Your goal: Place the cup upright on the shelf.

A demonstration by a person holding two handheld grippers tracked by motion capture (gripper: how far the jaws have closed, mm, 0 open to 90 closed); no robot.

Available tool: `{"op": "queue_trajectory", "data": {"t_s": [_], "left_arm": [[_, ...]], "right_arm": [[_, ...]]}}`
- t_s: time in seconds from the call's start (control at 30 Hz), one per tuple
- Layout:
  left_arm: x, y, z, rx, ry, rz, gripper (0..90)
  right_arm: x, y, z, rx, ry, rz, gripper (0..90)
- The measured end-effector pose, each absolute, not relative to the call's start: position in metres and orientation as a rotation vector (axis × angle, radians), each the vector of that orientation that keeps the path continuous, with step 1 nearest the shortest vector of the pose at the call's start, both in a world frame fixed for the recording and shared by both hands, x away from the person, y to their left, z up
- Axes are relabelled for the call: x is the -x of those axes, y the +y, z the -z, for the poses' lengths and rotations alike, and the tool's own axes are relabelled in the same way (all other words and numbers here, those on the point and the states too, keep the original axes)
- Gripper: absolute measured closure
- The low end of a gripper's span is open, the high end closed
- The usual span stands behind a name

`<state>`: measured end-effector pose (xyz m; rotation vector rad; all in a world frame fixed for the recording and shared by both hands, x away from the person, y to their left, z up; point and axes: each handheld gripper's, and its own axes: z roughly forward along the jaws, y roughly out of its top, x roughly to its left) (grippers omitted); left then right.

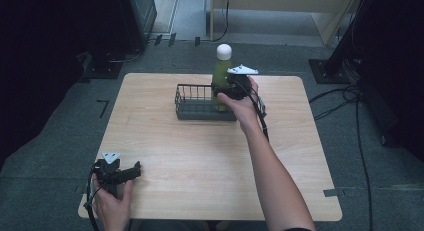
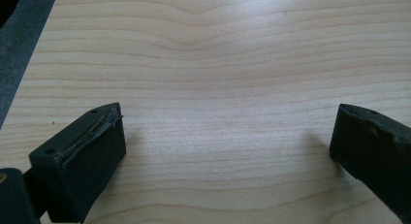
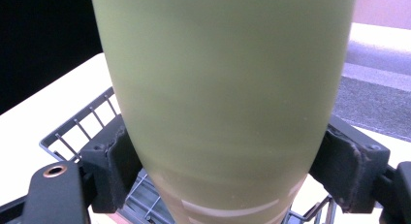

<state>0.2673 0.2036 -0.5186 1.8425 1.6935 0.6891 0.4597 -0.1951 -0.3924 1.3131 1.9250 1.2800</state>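
**Bottle upright in basket, right jaws clamped on its body**

Your right gripper (image 1: 231, 88) sits at upper centre of the high view, at the near right corner of the basket (image 1: 192, 111). Its jaws pinch the green bottle (image 1: 220, 76) on opposite sides of the body. In the right gripper view the bottle (image 3: 225, 98) fills the middle of the frame, and both pads (image 3: 114, 166) press flush against its flanks low in the picture, where the body narrows.

Bottle position: standing inside the wire basket, toward its right end as seen in the high view. Long axis vertical, white cap (image 1: 224, 51) at top. Whether the base rests on the basket floor or hangs just above it cannot be told; the gripper hides it.

Your left gripper (image 1: 122, 173) lies at lower left of the high view, near the table (image 1: 200, 161) edge and well apart from the basket. The left gripper view shows its jaws spread wide over bare wood, nothing between them.

Key relation: the bottle axis runs straight up and crosses the jaw line at right angles, so your grip is square on the body. The right hand is the one on the work; the left is far off.

Judgement: any next move goes along the bottle's vertical axis. Keep the wrist level, since the basket rim (image 3: 77, 132) sits close beside the jaws.
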Motion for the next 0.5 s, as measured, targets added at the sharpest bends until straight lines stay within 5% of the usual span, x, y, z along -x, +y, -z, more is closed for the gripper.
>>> {"op": "queue_trajectory", "data": {"t_s": [0.23, 0.5], "left_arm": [[-0.267, 0.204, 0.519, -1.843, 1.693, -0.689, 0.1], [-0.267, 0.204, 0.519, -1.842, 1.694, -0.689, 0.1]], "right_arm": [[-0.457, -0.198, 0.39, -1.353, 1.953, -1.296, 3.8], [-0.442, -0.205, 0.388, -1.334, 1.955, -1.343, 1.0]]}}
